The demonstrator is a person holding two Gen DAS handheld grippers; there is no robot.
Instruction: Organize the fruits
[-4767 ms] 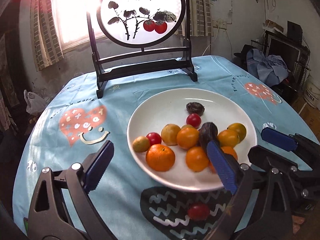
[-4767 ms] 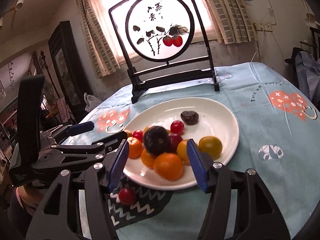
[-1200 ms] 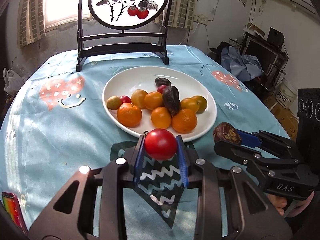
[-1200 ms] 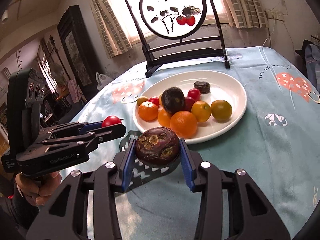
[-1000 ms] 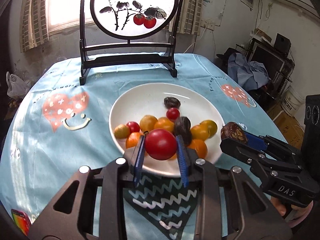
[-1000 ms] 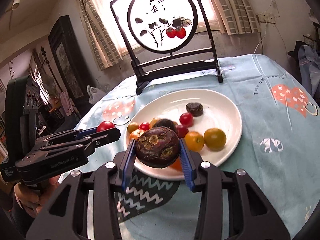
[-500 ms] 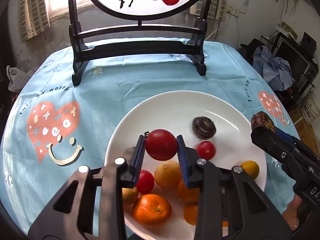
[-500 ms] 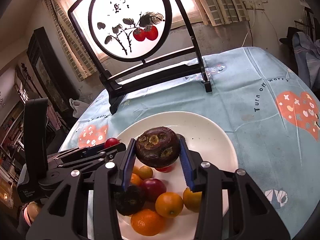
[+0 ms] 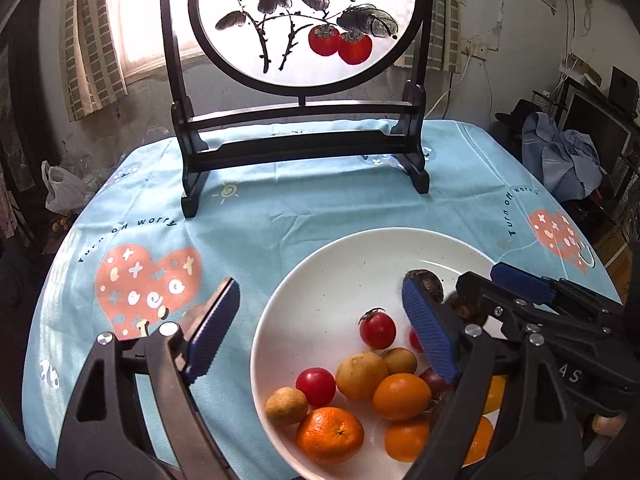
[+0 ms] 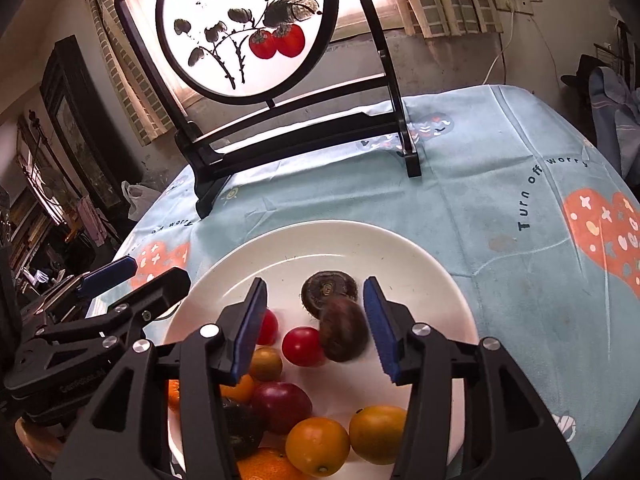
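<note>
A white plate [image 9: 344, 264] [image 10: 400, 252] on the blue tablecloth holds several oranges, yellow fruits, red tomatoes and dark brown fruits. My left gripper [image 9: 320, 328] is open and empty above the plate's left rim; a red tomato [image 9: 377, 329] lies on the plate between its fingers. My right gripper [image 10: 316, 324] is open over the plate. A dark brown fruit [image 10: 343, 335] sits between its fingers, blurred, touching neither pad, next to another dark fruit [image 10: 329, 289] and a tomato [image 10: 303, 346].
A black wooden stand with a round painted screen [image 9: 304, 20] [image 10: 244, 28] stands at the back of the table. The right gripper's body [image 9: 552, 320] shows at the right of the left wrist view; the left gripper's body [image 10: 92, 312] shows at the left of the right wrist view.
Both grippers opened. The left one let go of the red tomato and the right one let go of the dark brown fruit; both fruits are now on the plate.
</note>
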